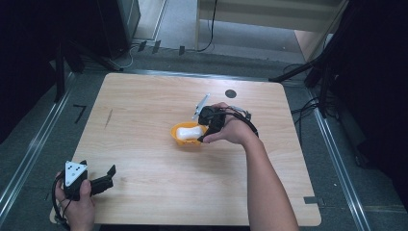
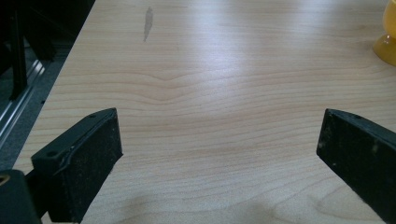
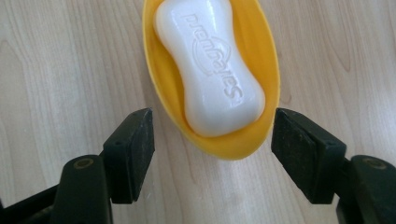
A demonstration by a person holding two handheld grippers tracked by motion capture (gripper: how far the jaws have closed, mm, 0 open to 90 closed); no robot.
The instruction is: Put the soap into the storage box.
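- High view: the right tool (image 1: 206, 126) hangs at the near end of a yellow dish (image 1: 185, 136) in the middle of the table (image 1: 144, 192), pointing down at it. A white soap bar (image 1: 188, 132) lies inside the dish, which probably keeps it from sliding on the wood. The left tool (image 1: 103, 179) sits in the person's hand at the table's near left corner, well apart from the dish and likely just waiting.
- Left gripper view: the left tool (image 2: 219, 140) is spread wide over bare wood with nothing between its jaws. The yellow dish (image 2: 387, 39) peeks in at the far right edge.
- Right gripper view: the right tool (image 3: 212, 142) is partly open, its jaws flanking the dish's (image 3: 233, 144) near end without pressing on it or on the soap bar (image 3: 210, 70), so it grips nothing.
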